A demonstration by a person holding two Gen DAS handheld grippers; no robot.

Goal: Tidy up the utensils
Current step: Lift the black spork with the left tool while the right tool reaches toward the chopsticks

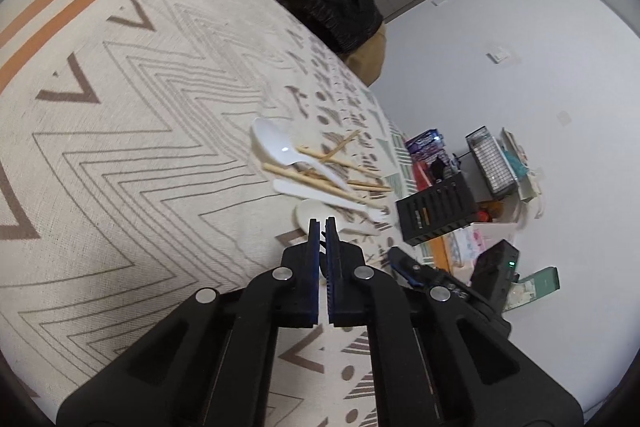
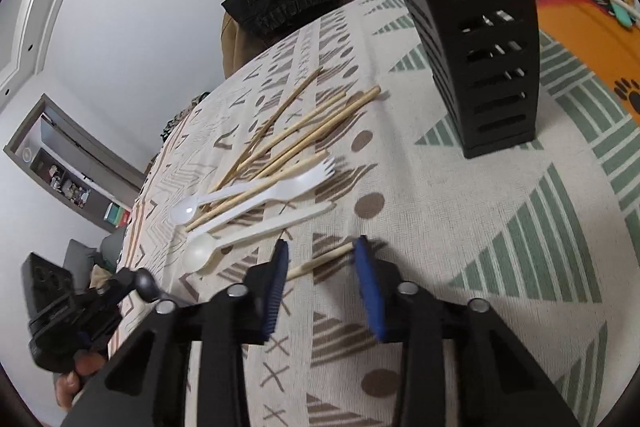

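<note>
Patterned cloth point(image 2: 460, 235) covers the table, and near the black slotted holder point(image 2: 472, 39) a lone chopstick point(image 2: 320, 261) lies between the right gripper point(image 2: 320, 255)'s spread pads, not yet pinched. It should close squarely, then lift level. Only the left view shows the left gripper point(image 1: 322, 223) pressed together, empty, over a white spoon point(image 1: 306, 213).

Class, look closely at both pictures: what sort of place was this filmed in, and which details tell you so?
Probably a room in a home, not a workshop. A patterned woven tablecloth covers the table, clothing is draped over a chair, and a shelf niche in the wall holds small household items.
</note>
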